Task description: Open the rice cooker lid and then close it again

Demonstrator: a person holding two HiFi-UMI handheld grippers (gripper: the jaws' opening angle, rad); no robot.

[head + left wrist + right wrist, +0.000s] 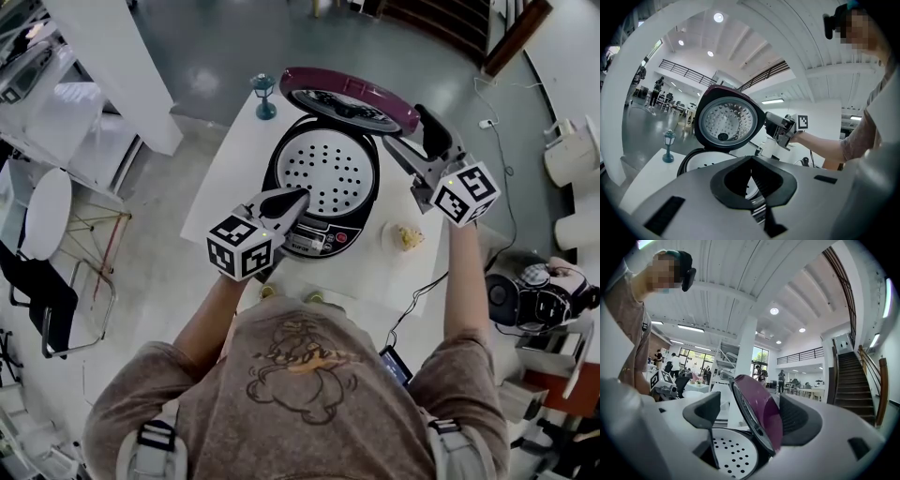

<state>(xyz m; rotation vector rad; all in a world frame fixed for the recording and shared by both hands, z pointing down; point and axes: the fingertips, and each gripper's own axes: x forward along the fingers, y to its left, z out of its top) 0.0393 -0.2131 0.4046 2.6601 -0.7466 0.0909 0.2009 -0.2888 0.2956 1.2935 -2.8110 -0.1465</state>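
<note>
Now the left claw (298, 197), closed and empty, sits at 6 o'clock of the rice cooker (323, 236) on the tabletop (234, 159). Its lid (352, 94) stands open at 12 o'clock. The right claw (412, 136) is open around the lid's edge at 2 o'clock. Opening looks done; closing is left.

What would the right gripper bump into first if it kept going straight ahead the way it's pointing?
The raised purple lid: it stands edge-on between the open fingers of the right gripper, so its rim would likely come first. Exact depth is unclear.
</note>
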